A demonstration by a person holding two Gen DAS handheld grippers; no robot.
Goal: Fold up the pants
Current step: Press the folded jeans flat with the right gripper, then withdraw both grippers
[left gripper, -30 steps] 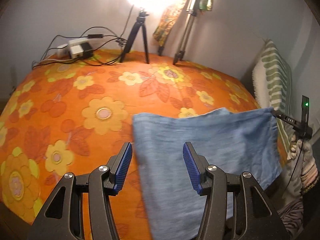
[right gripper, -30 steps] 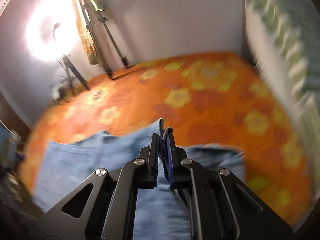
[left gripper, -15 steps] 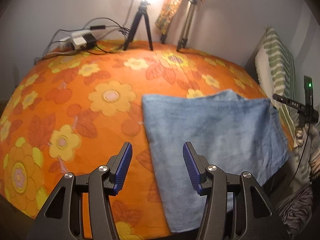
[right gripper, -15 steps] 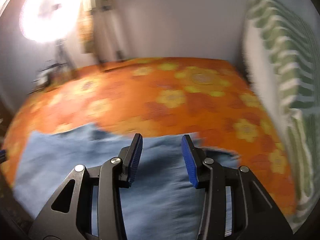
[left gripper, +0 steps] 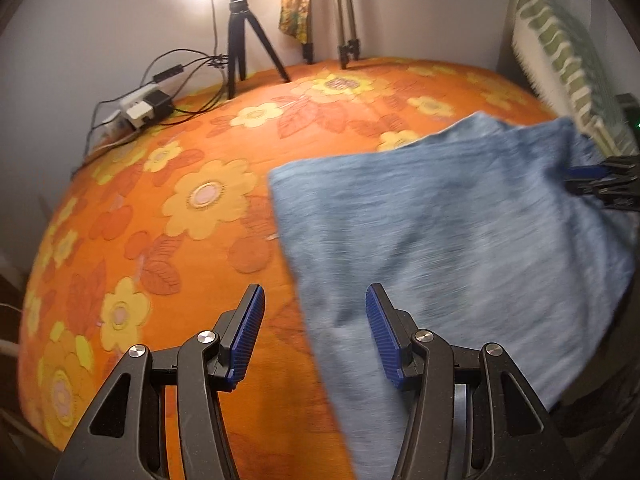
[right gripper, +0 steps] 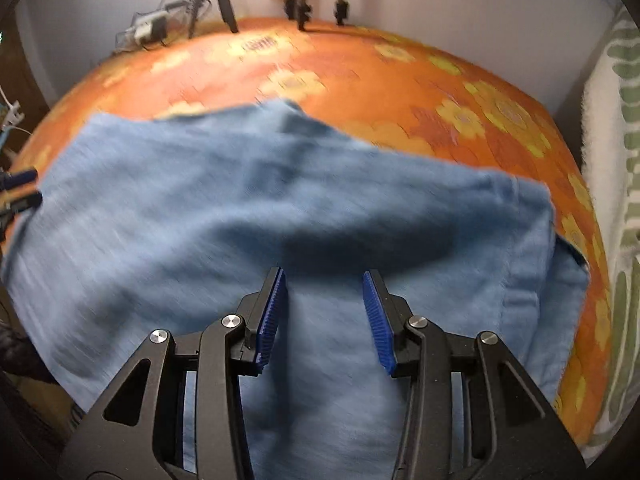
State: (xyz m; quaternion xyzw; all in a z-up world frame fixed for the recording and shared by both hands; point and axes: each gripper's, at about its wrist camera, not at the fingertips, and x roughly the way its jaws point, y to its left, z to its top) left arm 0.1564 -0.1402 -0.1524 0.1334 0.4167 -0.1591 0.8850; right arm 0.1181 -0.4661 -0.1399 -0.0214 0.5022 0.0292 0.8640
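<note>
Light blue pants, folded into a broad rectangle, lie on the orange flowered bedspread with their near part hanging over the bed's front edge. My left gripper hovers open over the pants' left edge, and the pads touch nothing. In the right wrist view the pants fill the middle, and my right gripper stands open above the cloth with nothing pinched. Each gripper shows in the other's view: the right gripper at the pants' right side, the left gripper at their left.
A green-striped white pillow stands along the bed's right side. At the back wall are a black tripod under a bright lamp, a silver tripod, and a power strip with cables. Bare bedspread lies left of and beyond the pants.
My right gripper, shut on a raised fold of the pants a second ago, has opened and let go; the cloth has dropped flat. Both grippers have sunk and tipped down toward the pants.
</note>
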